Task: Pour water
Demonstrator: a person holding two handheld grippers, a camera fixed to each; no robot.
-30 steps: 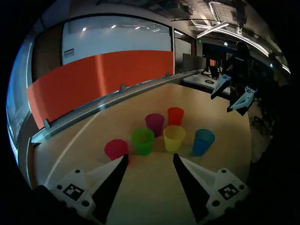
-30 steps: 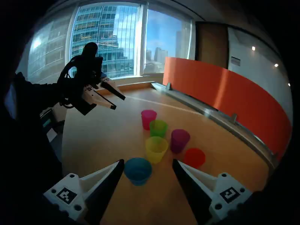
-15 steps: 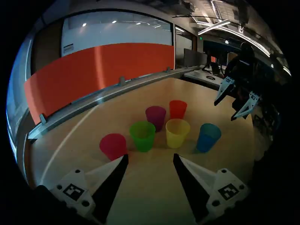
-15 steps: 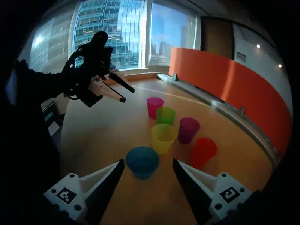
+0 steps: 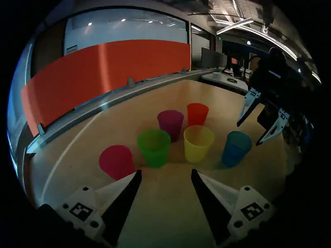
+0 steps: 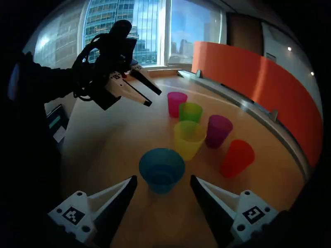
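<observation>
Several plastic cups stand close together on a wooden table (image 5: 173,215). In the left gripper view they are pink (image 5: 116,161), green (image 5: 154,147), purple (image 5: 170,124), yellow (image 5: 198,143), red (image 5: 197,114) and blue (image 5: 236,148). My left gripper (image 5: 165,175) is open, just short of the pink and green cups. My right gripper (image 6: 163,182) is open with the blue cup (image 6: 161,170) right ahead of its tips, not between them. Beyond it stand the yellow cup (image 6: 189,139), purple cup (image 6: 217,130), red cup (image 6: 236,158), green cup (image 6: 190,112) and pink cup (image 6: 176,103).
An orange wall panel (image 5: 103,70) with a metal rail runs along the table's far side. Tall windows (image 6: 124,29) lie behind the other hand. The right gripper (image 5: 260,122) shows open past the blue cup; the left gripper (image 6: 147,94) hangs open above the table (image 6: 103,140).
Both grippers have moved closer to the cups, which look larger now. The blue cup has come right up to the right gripper's tips. Both stay open.
</observation>
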